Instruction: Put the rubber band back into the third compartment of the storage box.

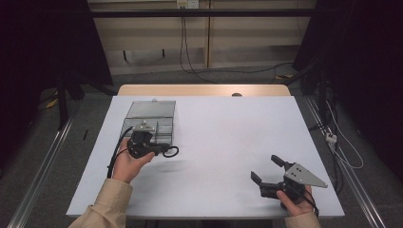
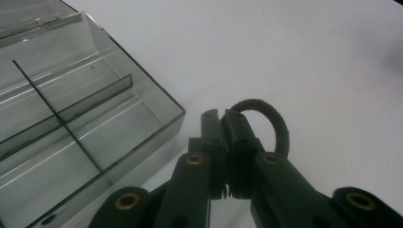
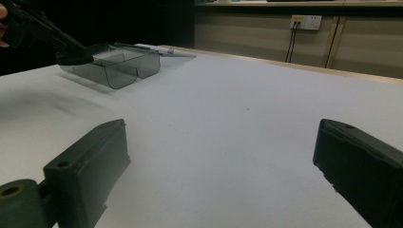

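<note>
A: Start with the big things. How did we find the counter (image 1: 223, 142)?

B: Broad, white and mostly bare. The clear divided box (image 1: 151, 118) sat near the far left corner, lid swung back toward the far edge, so its compartments lay open from above. We judged that was deliberate, so something could be dropped in without a second hand.

A: And our left tongs (image 2: 222, 118)?

B: They hung just beside the box's near right corner, clenched on a dark loop (image 2: 273, 124), which looked like a hair band. The jaws pinched one side of the loop, and the rest stuck out past the tips, clear of the counter as far as we could tell. Held that way, the loop could go over the low wall and fall free once the jaws let go.

A: The right tongs (image 1: 267, 167)?

B: Released, jaws spread wide, grasping nothing, parked near the counter's near right corner, well apart from the box. We took that as keeping out of the way.

A: Room to move?

B: Plenty. Open counter lay between the two tongs; the only edge to mind was the box wall just beside the left tips.
</note>
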`<action>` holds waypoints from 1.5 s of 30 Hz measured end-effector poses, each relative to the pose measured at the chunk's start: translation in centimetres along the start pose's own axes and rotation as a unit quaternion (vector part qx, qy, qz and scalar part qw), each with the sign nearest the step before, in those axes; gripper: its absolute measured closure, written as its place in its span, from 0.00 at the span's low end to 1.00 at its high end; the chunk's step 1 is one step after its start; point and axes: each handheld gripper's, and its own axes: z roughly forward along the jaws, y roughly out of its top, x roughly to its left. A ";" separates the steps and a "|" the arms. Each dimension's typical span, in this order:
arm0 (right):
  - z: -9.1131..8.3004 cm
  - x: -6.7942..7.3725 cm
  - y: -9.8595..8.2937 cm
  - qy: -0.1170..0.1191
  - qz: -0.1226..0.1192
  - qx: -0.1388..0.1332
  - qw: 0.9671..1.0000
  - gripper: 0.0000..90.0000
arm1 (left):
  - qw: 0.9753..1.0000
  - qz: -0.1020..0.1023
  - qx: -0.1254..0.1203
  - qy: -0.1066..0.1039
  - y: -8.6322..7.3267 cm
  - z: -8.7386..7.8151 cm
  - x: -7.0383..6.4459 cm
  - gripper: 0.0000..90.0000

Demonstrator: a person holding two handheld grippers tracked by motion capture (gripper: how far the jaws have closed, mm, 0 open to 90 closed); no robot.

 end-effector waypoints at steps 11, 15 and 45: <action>0.0 -0.1 0.0 0.000 0.003 0.002 1.000 0.05 | 1.000 0.005 -0.002 0.008 0.8 -0.4 0.2 0.98; 0.0 0.0 0.0 0.002 0.003 0.003 1.000 0.05 | 1.000 0.002 -0.003 0.008 1.1 -0.5 0.4 0.98; 0.0 -0.1 0.0 0.006 0.004 -0.001 1.000 0.05 | 1.000 0.002 -0.006 0.030 3.1 -0.6 1.5 0.98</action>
